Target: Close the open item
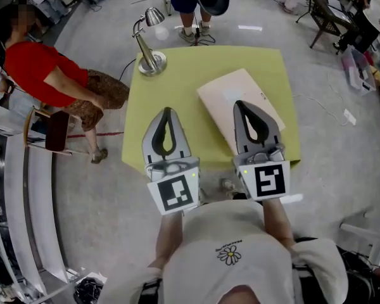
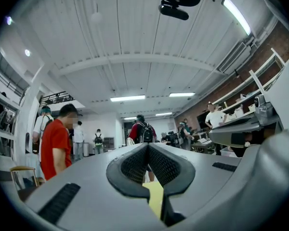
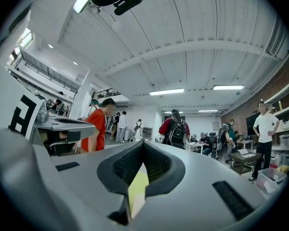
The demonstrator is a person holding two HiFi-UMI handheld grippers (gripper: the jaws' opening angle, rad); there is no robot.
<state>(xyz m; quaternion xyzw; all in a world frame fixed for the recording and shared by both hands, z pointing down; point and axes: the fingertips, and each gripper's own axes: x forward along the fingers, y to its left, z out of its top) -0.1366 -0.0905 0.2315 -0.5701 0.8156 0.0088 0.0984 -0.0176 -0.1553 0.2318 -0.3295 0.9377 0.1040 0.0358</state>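
Observation:
A flat pale beige rectangular item point(image 1: 231, 100) lies on the yellow-green table point(image 1: 177, 87), right of centre, turned at an angle; no raised lid shows on it. My right gripper point(image 1: 240, 104) is held over the item's near half, its jaws shut with nothing between them. My left gripper point(image 1: 168, 110) hovers over bare table to the item's left, also shut and empty. Both gripper views look out level across the room. The left gripper's point(image 2: 147, 146) tips meet, as do the right gripper's point(image 3: 143, 142), with a sliver of yellow table below each.
A silver desk lamp point(image 1: 149, 48) stands at the table's far left corner. A person in red point(image 1: 47, 75) sits on a chair left of the table. Another person point(image 1: 189, 5) stands behind the far edge. Chairs point(image 1: 326, 14) and bags stand at the back right.

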